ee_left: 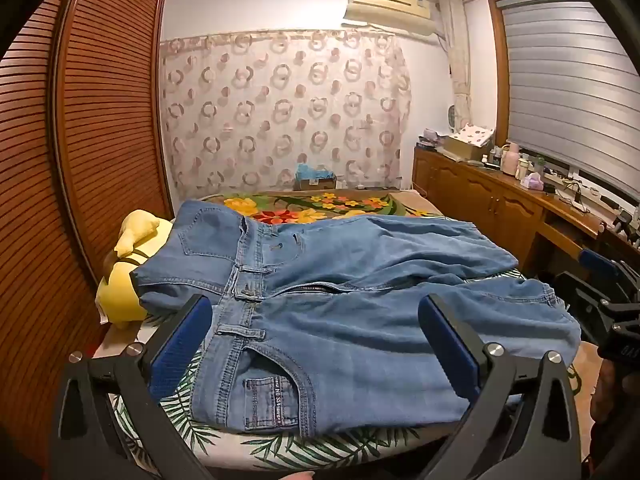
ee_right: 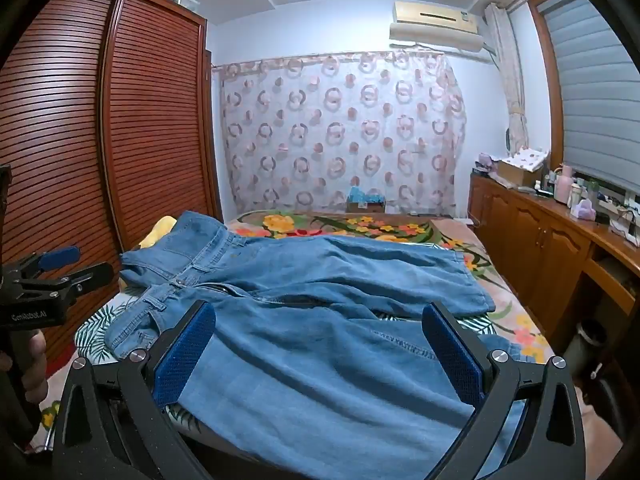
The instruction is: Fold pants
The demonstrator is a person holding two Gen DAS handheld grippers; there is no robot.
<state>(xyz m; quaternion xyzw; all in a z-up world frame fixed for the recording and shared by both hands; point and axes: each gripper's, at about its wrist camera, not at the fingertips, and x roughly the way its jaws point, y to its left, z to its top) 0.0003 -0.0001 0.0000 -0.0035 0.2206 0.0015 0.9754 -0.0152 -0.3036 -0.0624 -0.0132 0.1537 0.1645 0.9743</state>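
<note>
Blue jeans (ee_left: pixel 340 320) lie spread on the bed, front up, waistband to the left and both legs running right. My left gripper (ee_left: pixel 316 336) is open and hovers above the near hip and pocket. My right gripper (ee_right: pixel 320 344) is open and hovers above the near leg of the jeans (ee_right: pixel 320 360). Each gripper shows at the edge of the other's view: the right one in the left wrist view (ee_left: pixel 600 280), the left one in the right wrist view (ee_right: pixel 60 268). Neither holds any cloth.
The bed has a leaf-print sheet (ee_left: pixel 280 446) and a flowered blanket (ee_left: pixel 320 206) beyond the jeans. A yellow plush toy (ee_left: pixel 128 264) lies by the waistband. A slatted wooden wardrobe (ee_left: pixel 100 120) stands left. A wooden counter (ee_left: pixel 500 192) with bottles runs along the right.
</note>
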